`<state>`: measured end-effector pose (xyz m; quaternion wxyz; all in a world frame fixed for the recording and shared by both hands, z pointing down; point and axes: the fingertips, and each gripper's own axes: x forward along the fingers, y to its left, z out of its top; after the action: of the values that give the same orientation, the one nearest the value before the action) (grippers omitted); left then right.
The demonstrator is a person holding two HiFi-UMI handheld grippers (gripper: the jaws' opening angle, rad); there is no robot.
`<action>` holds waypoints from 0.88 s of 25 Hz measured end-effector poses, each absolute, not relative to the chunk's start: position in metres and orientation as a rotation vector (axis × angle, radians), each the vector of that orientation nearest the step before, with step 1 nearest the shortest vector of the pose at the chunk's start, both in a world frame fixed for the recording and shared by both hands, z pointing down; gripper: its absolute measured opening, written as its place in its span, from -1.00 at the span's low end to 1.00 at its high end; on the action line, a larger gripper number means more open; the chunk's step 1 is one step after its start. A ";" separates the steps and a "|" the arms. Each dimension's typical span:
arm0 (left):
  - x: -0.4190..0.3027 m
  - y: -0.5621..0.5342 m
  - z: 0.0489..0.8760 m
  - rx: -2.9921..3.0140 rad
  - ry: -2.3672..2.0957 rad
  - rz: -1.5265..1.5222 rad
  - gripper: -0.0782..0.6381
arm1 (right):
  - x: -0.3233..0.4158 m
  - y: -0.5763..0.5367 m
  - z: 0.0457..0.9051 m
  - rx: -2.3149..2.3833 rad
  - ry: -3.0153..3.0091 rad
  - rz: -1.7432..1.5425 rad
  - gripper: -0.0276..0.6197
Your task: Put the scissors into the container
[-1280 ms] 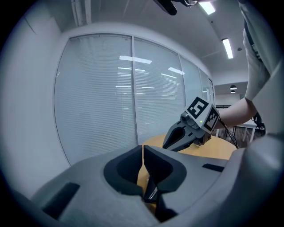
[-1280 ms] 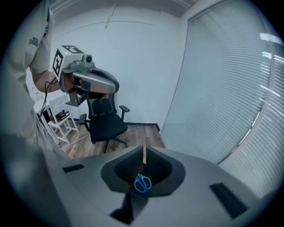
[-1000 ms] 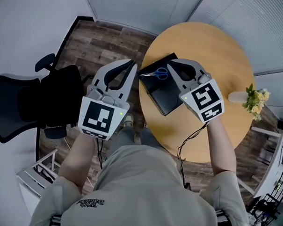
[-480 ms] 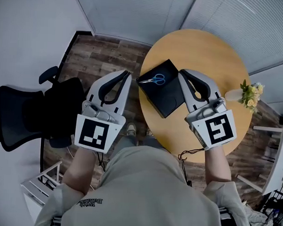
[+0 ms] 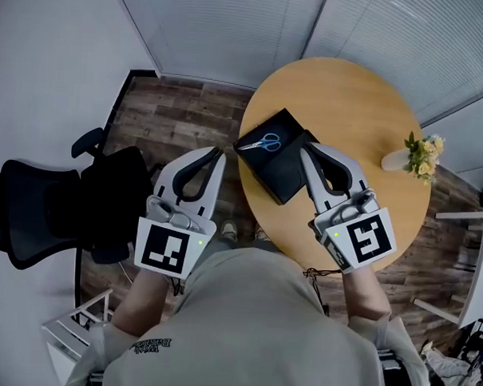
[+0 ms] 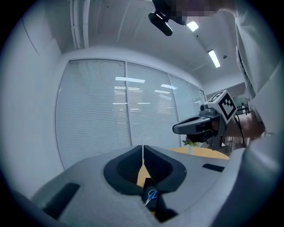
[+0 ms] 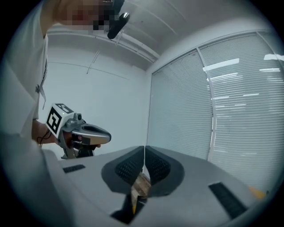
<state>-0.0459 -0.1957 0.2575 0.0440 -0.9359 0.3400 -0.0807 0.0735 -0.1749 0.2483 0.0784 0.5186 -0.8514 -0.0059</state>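
Blue-handled scissors (image 5: 264,142) lie inside a shallow black container (image 5: 279,155) at the near-left edge of the round wooden table (image 5: 365,106). My left gripper (image 5: 220,151) is shut and empty, held off the table to the left of the container, over the floor. My right gripper (image 5: 304,149) is also shut and empty, its tips just above the container's right side. In the left gripper view the scissors (image 6: 151,195) show small below the closed jaws, and the right gripper (image 6: 177,128) hangs in the air to the right.
A small white vase with yellow flowers (image 5: 417,155) stands at the table's right edge. A black office chair (image 5: 57,204) is on the wooden floor to the left. White blinds run along the far wall.
Both grippers have pulled back toward my body, away from the container. The right gripper, earlier over the scissors, has withdrawn. The scissors stay in the container.
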 end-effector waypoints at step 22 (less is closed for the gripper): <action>-0.050 -0.186 0.262 -2.883 1.012 -0.250 -0.70 | 0.065 -0.158 0.258 1.539 -2.463 -0.058 -0.82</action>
<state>-0.0495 -0.1857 0.2622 0.0380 -0.9397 0.3300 -0.0814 0.0648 -0.1584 0.2582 0.1179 0.5261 -0.8419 -0.0199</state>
